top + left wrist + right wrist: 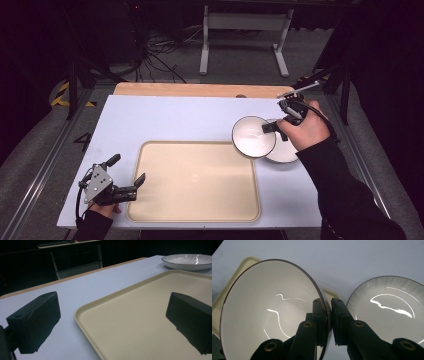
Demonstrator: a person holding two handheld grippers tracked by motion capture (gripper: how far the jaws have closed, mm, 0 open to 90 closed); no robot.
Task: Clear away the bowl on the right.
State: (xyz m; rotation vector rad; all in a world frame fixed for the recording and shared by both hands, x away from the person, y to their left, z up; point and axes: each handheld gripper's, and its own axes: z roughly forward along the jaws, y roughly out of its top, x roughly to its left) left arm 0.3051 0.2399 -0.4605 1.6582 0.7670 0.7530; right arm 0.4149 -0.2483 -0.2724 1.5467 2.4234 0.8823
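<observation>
**A:** White bowl point(253, 136) is pinched by its rim in the right gripper point(274, 127). One jaw sits inside the wall, one outside, closed tight on the edge. Right gripper view confirms it, bowl point(272, 315) tipped toward the camera.

**B:** Where is it relative to the tray?

**A:** Held off the table over the tray's point(195, 215) far right corner. It overlaps the plate point(285, 152) on the table just to its right. Open tray floor lies toward the person and to the left of the bowl.

**B:** So the move is left and in?

**A:** My read, yes. Carry it over the lip, then down. Watch the rim: the grip is on one side only, so the bowl hangs off the jaws and could swing.

**B:** Left side?

**A:** Left gripper point(127, 175) rests at the tray's near left corner, jaws wide apart, nothing between them. One jaw is over the tray point(140, 322), the other over bare table point(75, 290). It is well apart from the bowl; the right hand point(310, 130) is the one on it.

**B:** Plate in play?

**A:** Untouched, flat on the table. Left gripper view shows the plate point(187, 261) beyond the tray's far edge.
</observation>
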